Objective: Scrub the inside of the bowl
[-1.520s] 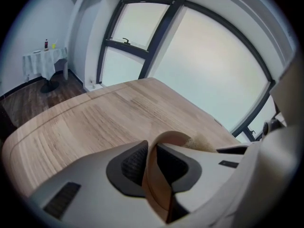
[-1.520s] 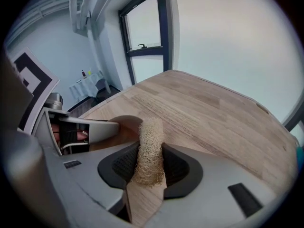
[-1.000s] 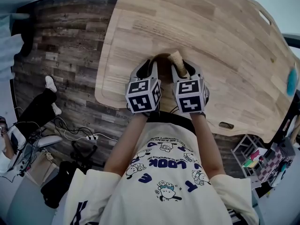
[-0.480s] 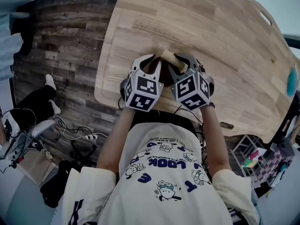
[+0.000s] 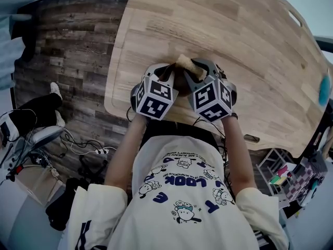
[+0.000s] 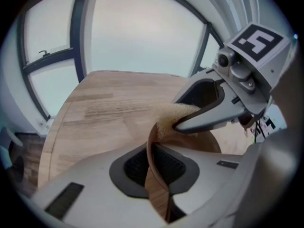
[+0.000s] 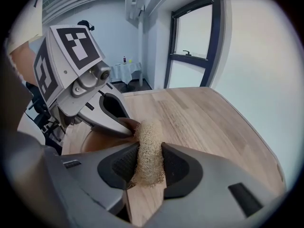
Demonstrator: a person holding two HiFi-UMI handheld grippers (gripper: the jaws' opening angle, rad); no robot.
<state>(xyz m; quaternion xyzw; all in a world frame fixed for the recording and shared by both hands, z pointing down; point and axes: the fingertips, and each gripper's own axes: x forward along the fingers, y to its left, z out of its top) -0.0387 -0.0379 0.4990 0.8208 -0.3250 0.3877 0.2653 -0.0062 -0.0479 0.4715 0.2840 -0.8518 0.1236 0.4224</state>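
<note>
**Bowl clamped, scrubber at the rim**

I see the left gripper point(image 6: 153, 161) pinching the wall of the wooden bowl point(image 6: 157, 198), its jaws having just closed on it. The bowl sits at the bench's point(image 5: 234, 40) near edge. My right gripper point(image 7: 148, 164) grips the loofah scrubber point(image 7: 148, 141), whose tip is at the bowl's rim.

Left hand-held gripper point(image 5: 167, 73) just closed onto bowl point(image 6: 156, 189); right point(image 5: 202, 73) on loofah point(image 7: 148, 151)

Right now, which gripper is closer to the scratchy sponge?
Right. The right gripper's jaws are shut on the sponge itself. The left gripper is just beside it; its jaws have just been closing onto the wooden bowl's rim.
</note>
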